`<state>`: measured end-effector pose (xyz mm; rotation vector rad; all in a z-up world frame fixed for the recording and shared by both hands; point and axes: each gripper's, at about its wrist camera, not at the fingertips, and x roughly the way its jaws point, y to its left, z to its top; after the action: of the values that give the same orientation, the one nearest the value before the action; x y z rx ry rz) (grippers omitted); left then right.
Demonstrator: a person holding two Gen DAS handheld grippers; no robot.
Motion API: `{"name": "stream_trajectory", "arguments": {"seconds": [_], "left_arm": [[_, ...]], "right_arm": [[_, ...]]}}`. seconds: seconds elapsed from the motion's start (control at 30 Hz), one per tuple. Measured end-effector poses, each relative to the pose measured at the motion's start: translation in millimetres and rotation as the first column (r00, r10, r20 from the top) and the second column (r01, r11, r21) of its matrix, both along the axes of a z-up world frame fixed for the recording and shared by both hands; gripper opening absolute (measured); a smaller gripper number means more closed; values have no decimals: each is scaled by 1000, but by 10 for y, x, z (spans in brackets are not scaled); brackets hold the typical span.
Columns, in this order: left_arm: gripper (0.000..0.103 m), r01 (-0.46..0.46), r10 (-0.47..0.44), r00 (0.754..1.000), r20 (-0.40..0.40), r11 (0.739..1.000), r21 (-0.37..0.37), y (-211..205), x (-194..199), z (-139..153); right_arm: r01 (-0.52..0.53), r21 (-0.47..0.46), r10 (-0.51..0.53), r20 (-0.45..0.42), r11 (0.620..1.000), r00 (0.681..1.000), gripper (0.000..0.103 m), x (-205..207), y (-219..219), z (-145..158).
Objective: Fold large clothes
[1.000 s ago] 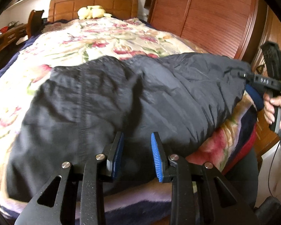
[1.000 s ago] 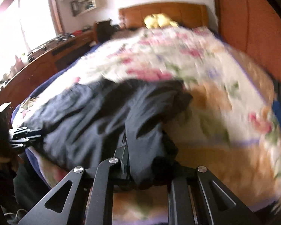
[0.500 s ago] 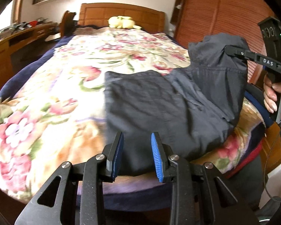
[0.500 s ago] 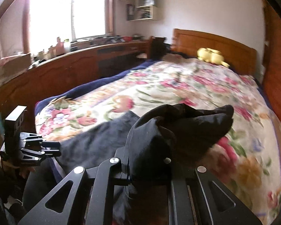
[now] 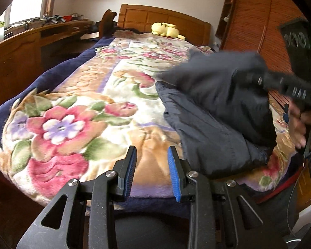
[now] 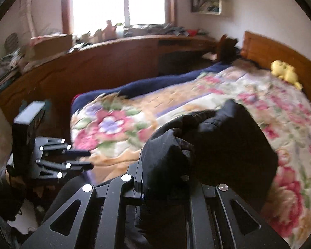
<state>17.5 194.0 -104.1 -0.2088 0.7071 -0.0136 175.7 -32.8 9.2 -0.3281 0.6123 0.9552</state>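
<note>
Here dark garment (image 5: pixel 213 124) half-folded, upper layer lifted.

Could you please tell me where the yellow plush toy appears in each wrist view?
Left wrist view: the yellow plush toy lies top centre, against the wooden headboard.
Right wrist view: it lies at the far right, upper half.
Shared landmark: the floral blanket covering the bed.

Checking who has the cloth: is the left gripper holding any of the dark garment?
No: the left gripper has open, empty jaws over the floral blanket, beside the dark garment.
</note>
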Motion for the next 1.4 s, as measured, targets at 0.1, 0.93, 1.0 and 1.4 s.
{"name": "stream_trajectory", "arguments": {"seconds": [0.1, 0.93, 1.0, 1.4], "left_arm": [[32, -4, 4, 1000, 0, 1000, 7, 47, -22, 5], [32, 102, -106, 988, 111, 994, 42, -362, 152, 522], [32, 128, -133, 984, 118, 991, 45, -466, 235, 565], [32, 151, -150, 988, -22, 987, 50, -670, 464, 162]], "right_arm": [[1, -2, -1, -55, 1000, 999, 15, 130, 42, -190], [257, -98, -262, -44, 961, 964, 51, 324, -780, -633], [248, -75, -254, -96, 966, 962, 51, 301, -822, -741], [229, -20, -230, -121, 973, 966, 51, 191, -1092, -950]]}}
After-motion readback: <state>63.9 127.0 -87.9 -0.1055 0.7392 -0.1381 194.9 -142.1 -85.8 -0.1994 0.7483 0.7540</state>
